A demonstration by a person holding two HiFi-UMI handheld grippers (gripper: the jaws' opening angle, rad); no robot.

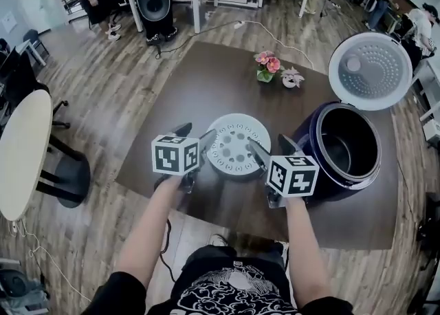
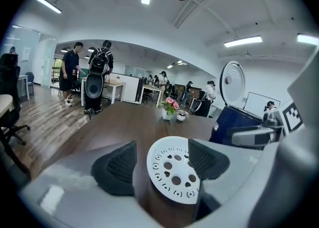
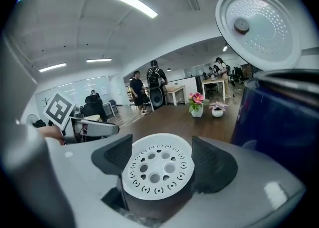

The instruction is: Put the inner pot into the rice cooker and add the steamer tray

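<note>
Cooker open, inner pot inside; steamer tray on table (left gripper, right gripper spread).

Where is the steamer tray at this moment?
In the head view, the white steamer tray lies on the brown table, just left of the open rice cooker, between the left tongs and right tongs.

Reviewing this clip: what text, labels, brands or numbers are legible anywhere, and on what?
No readable words or numbers anywhere.
Marker cubes: black-and-white square patterns only, no letters.
Shirt print: white graphic, too blurred to read.
Rice cooker: no label visible.
</note>
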